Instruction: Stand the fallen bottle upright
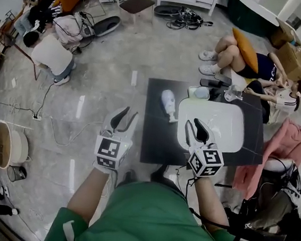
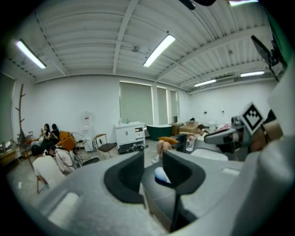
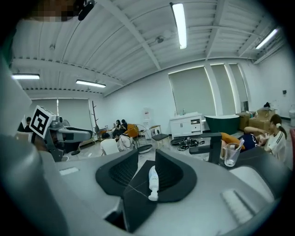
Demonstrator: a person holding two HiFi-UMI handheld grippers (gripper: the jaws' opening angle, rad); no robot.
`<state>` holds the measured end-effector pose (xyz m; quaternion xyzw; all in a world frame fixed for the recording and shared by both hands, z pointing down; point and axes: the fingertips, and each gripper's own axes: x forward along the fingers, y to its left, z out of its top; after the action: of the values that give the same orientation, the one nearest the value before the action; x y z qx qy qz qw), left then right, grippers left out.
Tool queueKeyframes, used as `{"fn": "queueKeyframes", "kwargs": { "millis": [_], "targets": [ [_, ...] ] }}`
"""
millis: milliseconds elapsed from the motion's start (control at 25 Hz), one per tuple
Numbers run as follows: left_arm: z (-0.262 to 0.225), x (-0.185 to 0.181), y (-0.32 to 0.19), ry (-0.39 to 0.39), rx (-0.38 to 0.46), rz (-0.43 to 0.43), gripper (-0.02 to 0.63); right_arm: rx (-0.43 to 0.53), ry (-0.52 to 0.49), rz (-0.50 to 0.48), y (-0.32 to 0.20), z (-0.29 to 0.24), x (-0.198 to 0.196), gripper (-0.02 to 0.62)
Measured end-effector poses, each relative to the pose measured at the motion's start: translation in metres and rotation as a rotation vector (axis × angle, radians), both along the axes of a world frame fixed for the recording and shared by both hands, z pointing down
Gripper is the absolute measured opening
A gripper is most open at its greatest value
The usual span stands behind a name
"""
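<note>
While the bottle [image 1: 168, 105] lies on its side on the dark table [image 1: 153, 141], it shows as a small white thing, rounded at the far end and narrowing to a cap that points back toward me. It rests just left of the white basin [image 1: 214, 124], on the bare dark top.

My left claw [image 1: 125, 118] hovers just off the table's left edge, over the floor, its jaws wide with nothing between the pads. The bottle is ahead of it and to its right, well apart. My right claw [image 1: 196, 128] hangs over the near rim of the basin, its jaws likewise wide and gripping nothing. The bottle is ahead of it and to its left, near but not touched.

Only the head view shows both claws, the bottle and the basin together, and so how far each claw is from the bottle. The left gripper view catches just a rounded white bit of the bottle [image 2: 161, 175], low in the gap and partly behind one jaw. The right gripper view shows its whole length [image 3: 153, 182] through the gap, cap nearest me, and a clear cup [image 3: 232, 154] standing further right on the table.
</note>
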<state>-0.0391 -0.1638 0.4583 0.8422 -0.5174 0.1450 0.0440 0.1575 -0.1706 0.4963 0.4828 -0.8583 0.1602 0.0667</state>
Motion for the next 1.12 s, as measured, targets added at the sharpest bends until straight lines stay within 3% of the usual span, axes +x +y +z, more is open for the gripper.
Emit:
{"fn": "queueKeyframes", "kwargs": {
  "millis": [160,320,760,1120],
  "targets": [
    [0.012,0.016,-0.009,-0.018,-0.034,-0.025,0.121,-0.042,-0.006,-0.119,-0.018,0.020,0.001,0.100],
    [0.022,0.029,-0.011,-0.029,-0.057,-0.040,0.120,-0.075,0.048,-0.241,-0.028,0.048,-0.006,0.100],
    [0.071,0.015,-0.027,-0.022,-0.169,-0.080,0.117,-0.201,0.206,-0.391,-0.054,0.133,-0.022,0.100],
    [0.112,0.001,-0.039,-0.028,-0.237,-0.050,0.117,-0.273,0.425,-0.517,-0.056,0.196,-0.036,0.100]
  ]
}}
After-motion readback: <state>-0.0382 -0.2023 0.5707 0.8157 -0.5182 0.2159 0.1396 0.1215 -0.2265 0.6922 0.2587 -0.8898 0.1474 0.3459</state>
